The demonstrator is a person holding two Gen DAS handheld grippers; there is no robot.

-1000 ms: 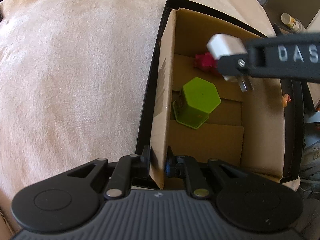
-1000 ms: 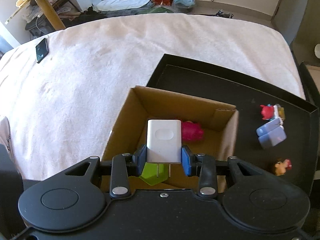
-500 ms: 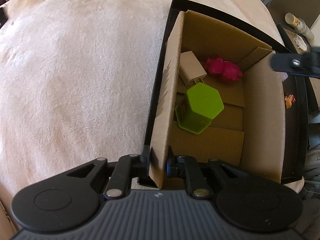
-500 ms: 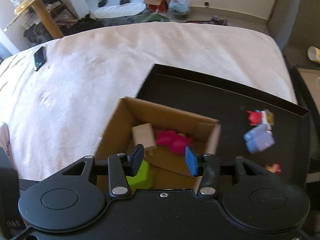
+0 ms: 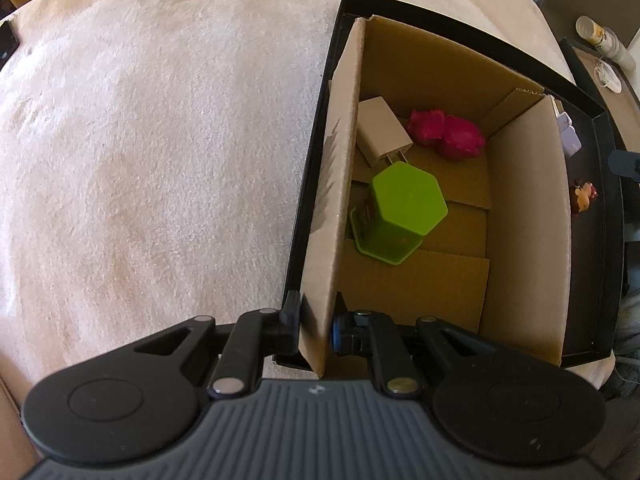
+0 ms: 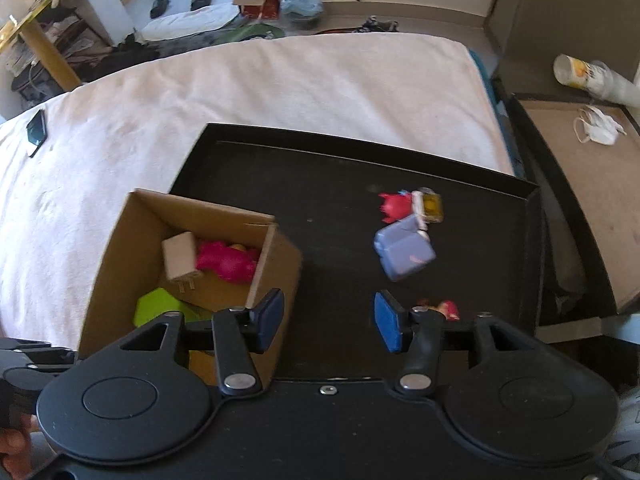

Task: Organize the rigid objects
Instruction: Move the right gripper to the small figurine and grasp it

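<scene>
My left gripper (image 5: 316,326) pointed straight down and pinched the near end of the box (image 5: 524,240) wall, one pad outside the cardboard and the other inside, pressed tight on it. The box stood at the left end of a black tray (image 6: 320,184), and the tray lay on a pale blanket (image 5: 160,140). Inside the box I saw a white charger (image 5: 382,130) lying against the left wall with its prongs toward a green hexagonal block (image 5: 406,204), which sat near the middle of the floor just beside the charger. A pink toy (image 5: 446,134) lay in the far part of the box, touching or almost touching the charger; I could not tell which. My right gripper (image 6: 329,320) hung over the tray just to the right of the box, its jaws opening and nothing between them but bare tray. Through that camera the blue pads stood well apart. On the open tray beyond it sat a lilac block (image 6: 404,250), blurred, with a red figure (image 6: 394,206) and a small yellow piece (image 6: 430,204) just behind it, all close together. A little doll (image 6: 442,308) lay near the right pad, partly hidden by the finger. A dark phone (image 6: 37,130) rested on the blanket far to the left, and a cup (image 6: 588,76) lay on its side on a stand to the right.
</scene>
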